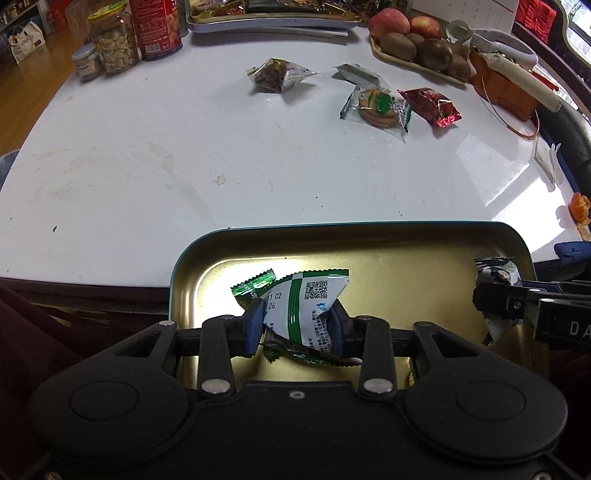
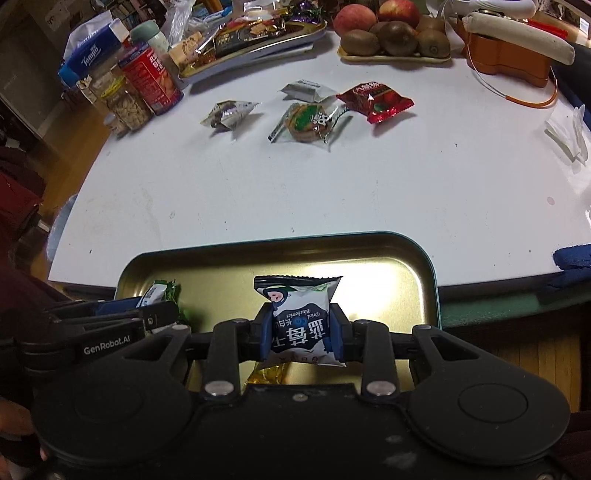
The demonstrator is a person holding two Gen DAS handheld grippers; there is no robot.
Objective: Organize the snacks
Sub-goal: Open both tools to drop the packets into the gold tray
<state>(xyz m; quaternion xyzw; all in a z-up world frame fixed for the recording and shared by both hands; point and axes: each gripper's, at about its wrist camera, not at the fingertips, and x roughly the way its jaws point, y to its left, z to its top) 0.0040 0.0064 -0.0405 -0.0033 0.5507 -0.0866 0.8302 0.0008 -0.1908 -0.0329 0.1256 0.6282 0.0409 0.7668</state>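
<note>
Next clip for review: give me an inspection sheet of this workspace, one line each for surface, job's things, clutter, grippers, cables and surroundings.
Surface: white table, smudged, with a glare patch on the right.
Job's things: gold tray at the near edge; green-and-white packet and blueberry packet held over it; four loose snacks beyond: clear pouch, silver packet, biscuit packet, red packet.
Clutter: fruit plate, nut jar, red can, second full tray, orange peel.
Grippers: left gripper shut on the green-and-white packet; right gripper shut on the blueberry packet.
Cables: orange cord looping from an orange box.
Surroundings: wooden floor, bags.
</note>
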